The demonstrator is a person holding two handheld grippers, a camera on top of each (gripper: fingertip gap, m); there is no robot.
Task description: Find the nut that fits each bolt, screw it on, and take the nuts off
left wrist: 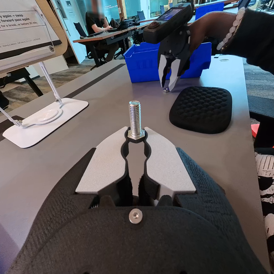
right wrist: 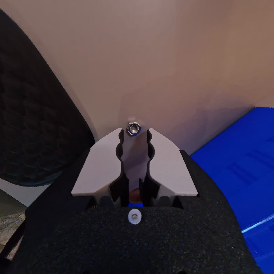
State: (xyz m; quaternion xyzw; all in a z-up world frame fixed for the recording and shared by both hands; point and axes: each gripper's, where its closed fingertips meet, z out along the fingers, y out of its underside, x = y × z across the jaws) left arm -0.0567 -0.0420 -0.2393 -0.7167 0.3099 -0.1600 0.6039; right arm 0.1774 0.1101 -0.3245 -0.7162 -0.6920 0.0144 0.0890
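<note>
Left gripper [left wrist: 136,137] clamps bolt [left wrist: 134,118] upright by its head | right gripper [right wrist: 134,131] narrowly parted over nut [right wrist: 133,128] on table [left wrist: 103,89], bolt's 1 o'clock | nothing threaded; pickup, screwing, removal remain

Left wrist view: rides low behind the left gripper [left wrist: 135,134], looking forward along its fingers across the grey desk [left wrist: 92,155] toward the office beyond; wide-angle, close to the desk top.
Right wrist view: rides behind the right gripper [right wrist: 134,131], tilted steeply down at the desk [right wrist: 148,59], very near the surface.
Shared: the right gripper [left wrist: 167,87], the small nut [left wrist: 166,90] [right wrist: 133,128] at its tips, the black textured pad [left wrist: 201,109] [right wrist: 34,118] and the blue bin [left wrist: 142,66] [right wrist: 237,163] show in both.
</note>
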